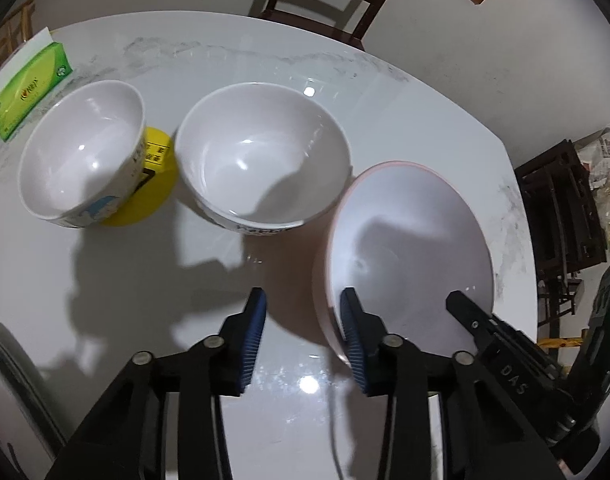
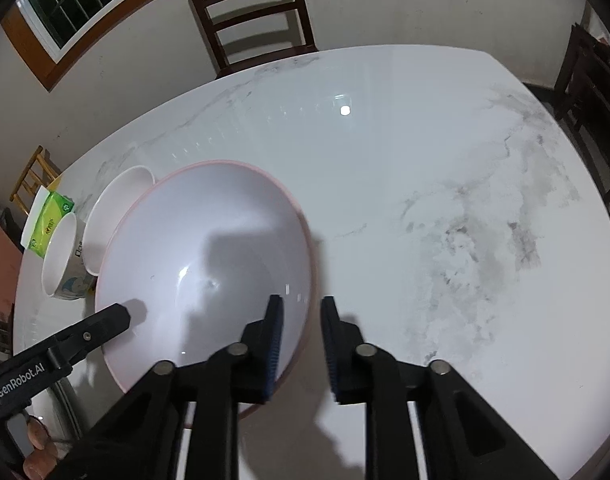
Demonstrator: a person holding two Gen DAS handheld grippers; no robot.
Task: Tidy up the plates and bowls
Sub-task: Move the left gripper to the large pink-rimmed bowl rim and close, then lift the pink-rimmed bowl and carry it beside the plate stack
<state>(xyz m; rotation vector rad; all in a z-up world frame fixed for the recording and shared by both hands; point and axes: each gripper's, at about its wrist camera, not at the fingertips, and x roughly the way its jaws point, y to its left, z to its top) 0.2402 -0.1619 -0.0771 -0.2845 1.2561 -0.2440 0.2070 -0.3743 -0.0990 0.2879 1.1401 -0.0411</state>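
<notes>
Bowls stand in a row on the white marbled bench, seen past the two pairs of jaws. Farthest left of the left gripper, well beyond its tips, a green tissue box lies near the bench edge. Next comes a small white bowl with a blue print on its side, leaning on a yellow lid beneath it. Just beside that, straight ahead of the left gripper's jaws, sits a second white bowl, upright and apart from the fingers.

The left gripper's jaws stand narrowly parted over the left rim of the large pink-rimmed bowl. Its right blue pad lies against the inside of the rim; the left pad is outside the wall with a gap of bench showing, so the pads do not both press.

Further right, the right gripper straddles the opposite rim of the same large bowl. Its left pad sits inside the wall and its right pad outside, the gap narrow, yet whether the pads actually pinch the rim I cannot tell. To its right the bench is bare marble. A dark wooden chair stands beyond the far edge.
</notes>
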